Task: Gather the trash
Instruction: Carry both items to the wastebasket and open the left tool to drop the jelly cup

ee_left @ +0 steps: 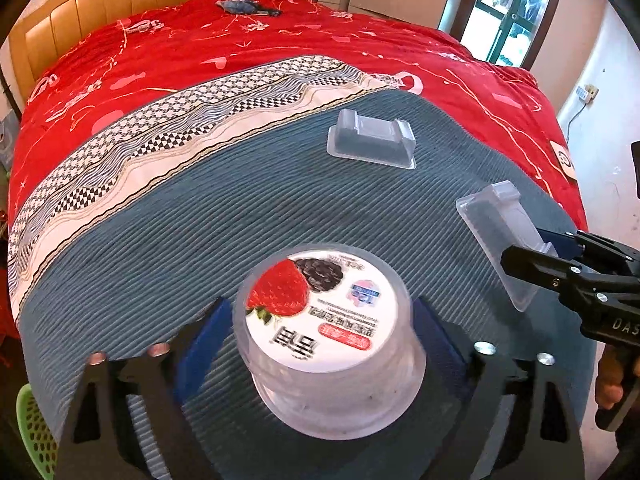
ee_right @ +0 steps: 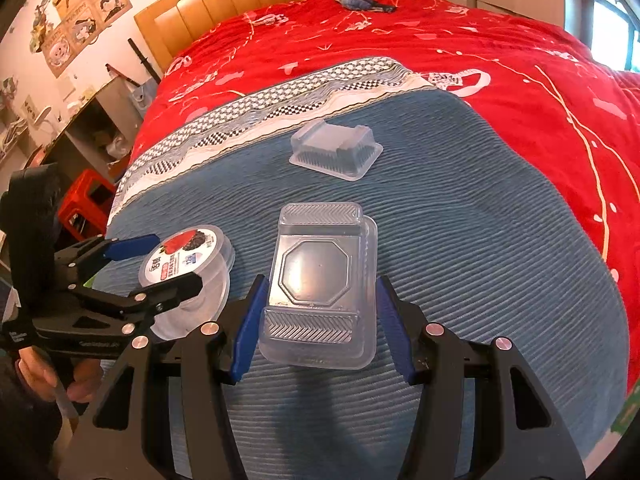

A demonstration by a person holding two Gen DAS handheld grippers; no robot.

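**A:** Clear plastic everywhere lol. The left gripper (ee_left: 322, 344) straddles the yogurt cup (ee_left: 324, 316), fingers apart, can't tell if the pads touch. The right gripper (ee_right: 320, 320) is clamped on a clear tray (ee_right: 320, 280).

**B:** So barely started? A second tray (ee_right: 336, 152) sits farther up the blue blanket (ee_right: 480, 240), and the green basket (ee_left: 34, 428) looks empty-ish.

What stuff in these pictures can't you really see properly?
- Yogurt cup: left wrist view, its printed lid covers the inside; whether it is empty is hidden.
- Green basket: left wrist view, cut off by the picture's edge and the left gripper.
- Small blue thing far up the red quilt: right wrist view, too small to name.
- Clear tray: right wrist view, whether the right gripper jaws press it is unclear.
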